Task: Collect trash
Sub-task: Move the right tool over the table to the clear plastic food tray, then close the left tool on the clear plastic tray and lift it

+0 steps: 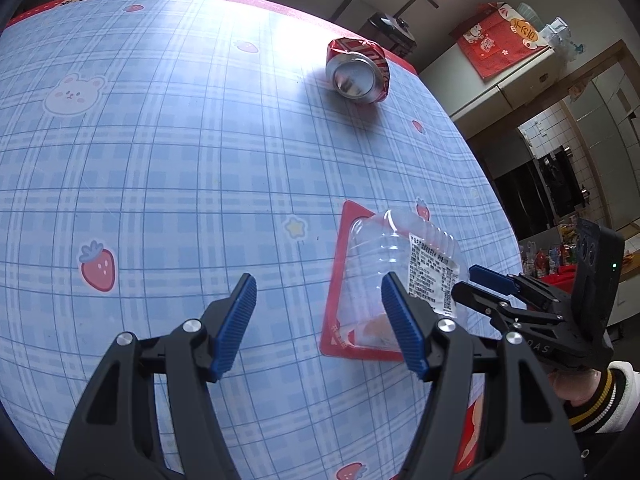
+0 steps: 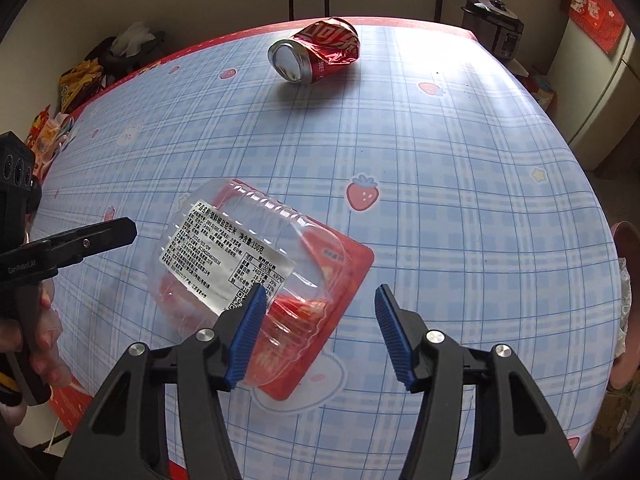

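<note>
Clear plastic tray (image 2: pixel 240 264) lies on a red card near the counter's (image 2: pixel 460 184) near edge, between both hand-held grippers; right one (image 2: pixel 320 330) nearer, jaws apart, empty. Left (image 1: pixel 316 326) likewise open. Crushed can (image 2: pixel 316 50) sits far side.

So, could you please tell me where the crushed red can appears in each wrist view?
Left wrist view: crushed red can upper right of centre, near the table's far edge.
Right wrist view: can at top centre.
Shared landmark: the clear plastic tray, nearer the camera than the can.
</note>
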Tool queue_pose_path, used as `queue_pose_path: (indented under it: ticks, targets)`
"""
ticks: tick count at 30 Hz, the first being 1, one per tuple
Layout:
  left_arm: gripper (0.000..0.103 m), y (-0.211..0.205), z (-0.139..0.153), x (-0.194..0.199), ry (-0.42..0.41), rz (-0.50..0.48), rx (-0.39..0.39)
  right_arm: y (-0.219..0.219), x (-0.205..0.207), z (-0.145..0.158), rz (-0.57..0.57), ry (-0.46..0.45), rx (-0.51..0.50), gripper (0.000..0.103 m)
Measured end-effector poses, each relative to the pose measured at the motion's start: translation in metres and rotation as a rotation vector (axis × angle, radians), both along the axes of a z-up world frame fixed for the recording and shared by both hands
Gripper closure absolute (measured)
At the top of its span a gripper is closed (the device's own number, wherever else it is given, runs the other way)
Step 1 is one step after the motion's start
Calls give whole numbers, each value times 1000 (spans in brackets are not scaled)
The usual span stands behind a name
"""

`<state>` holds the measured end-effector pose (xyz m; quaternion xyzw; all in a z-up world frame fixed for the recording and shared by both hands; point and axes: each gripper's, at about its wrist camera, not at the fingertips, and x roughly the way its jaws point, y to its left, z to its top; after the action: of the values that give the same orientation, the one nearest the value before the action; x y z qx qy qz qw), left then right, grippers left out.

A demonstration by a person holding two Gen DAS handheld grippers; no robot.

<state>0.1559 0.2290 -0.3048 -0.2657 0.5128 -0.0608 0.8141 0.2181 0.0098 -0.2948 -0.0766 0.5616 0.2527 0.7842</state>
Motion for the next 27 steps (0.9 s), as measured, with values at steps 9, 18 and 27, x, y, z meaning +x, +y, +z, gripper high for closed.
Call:
queue_pose_path:
  ticks: [9, 18, 27]
  targets:
    - [37, -21, -9, 8, 20, -52, -36, -31, -2, -7, -64, 54, 57, 48]
    - [38, -36, 0, -8, 19, 5, -113, -24, 12, 30, 24, 12, 21, 56]
    - [38, -51, -3, -35, 48, 112, -166, 2, 51, 3, 136, -51, -118, 86]
